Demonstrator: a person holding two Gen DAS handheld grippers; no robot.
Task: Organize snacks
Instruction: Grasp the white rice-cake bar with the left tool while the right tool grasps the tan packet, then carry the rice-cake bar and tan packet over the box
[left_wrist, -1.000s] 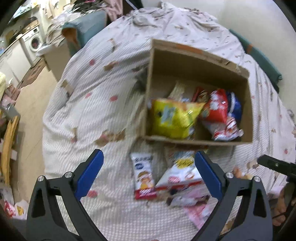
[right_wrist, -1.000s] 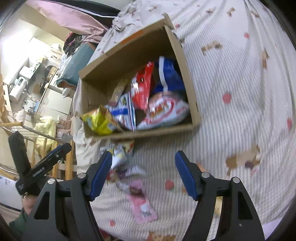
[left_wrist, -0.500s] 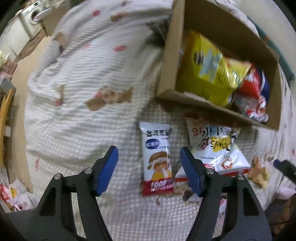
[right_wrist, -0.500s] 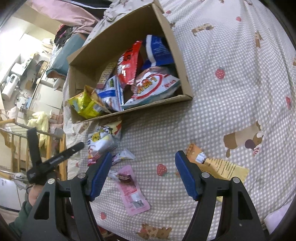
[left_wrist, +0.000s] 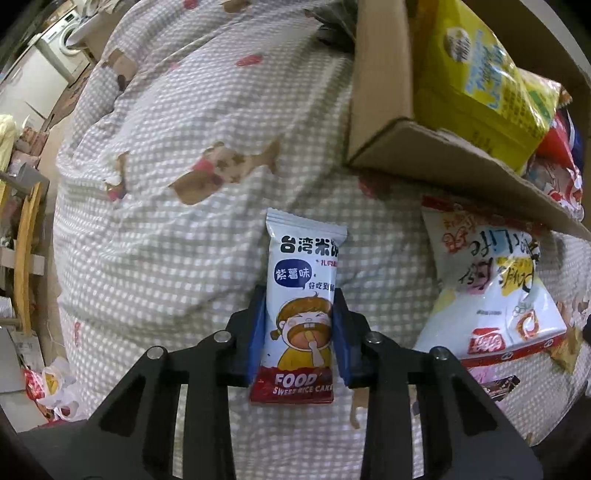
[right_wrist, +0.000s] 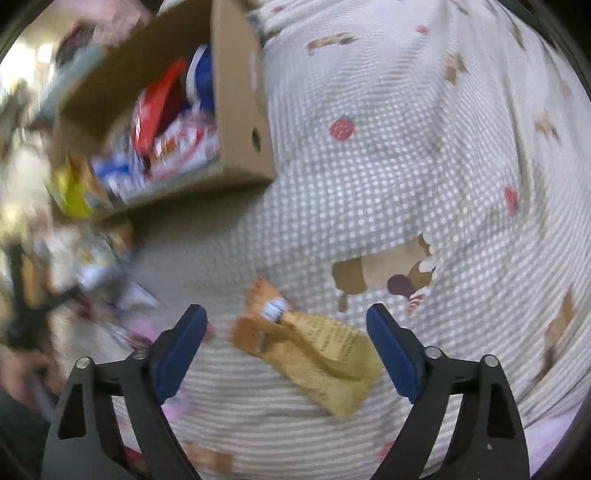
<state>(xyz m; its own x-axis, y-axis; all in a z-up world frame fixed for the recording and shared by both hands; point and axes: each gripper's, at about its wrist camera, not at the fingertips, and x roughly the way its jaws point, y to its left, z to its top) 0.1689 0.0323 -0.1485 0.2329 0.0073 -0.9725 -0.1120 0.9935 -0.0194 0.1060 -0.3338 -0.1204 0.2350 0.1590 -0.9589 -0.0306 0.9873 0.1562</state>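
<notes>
My left gripper (left_wrist: 300, 295) is shut on a white sweet rice cake packet (left_wrist: 301, 306) that lies on the checked bedspread (left_wrist: 166, 240). A cardboard box (left_wrist: 388, 122) of snacks stands above it to the right, with a yellow bag (left_wrist: 476, 74) inside. A white and orange snack bag (left_wrist: 495, 295) lies in front of the box. My right gripper (right_wrist: 286, 328) is open over a tan snack packet (right_wrist: 314, 347) on the bedspread. The box (right_wrist: 236, 110) shows blurred at upper left in the right wrist view.
Small pink and dark wrappers (left_wrist: 498, 384) lie at the right edge of the left wrist view. The other gripper and hand (right_wrist: 22, 314) are blurred at far left in the right wrist view. The bed's edge and floor clutter (left_wrist: 44, 384) are at left.
My left gripper moved down onto the rice cake packet and shut on it. My right gripper swung right and down, so the tan packet now lies between its open fingers.
</notes>
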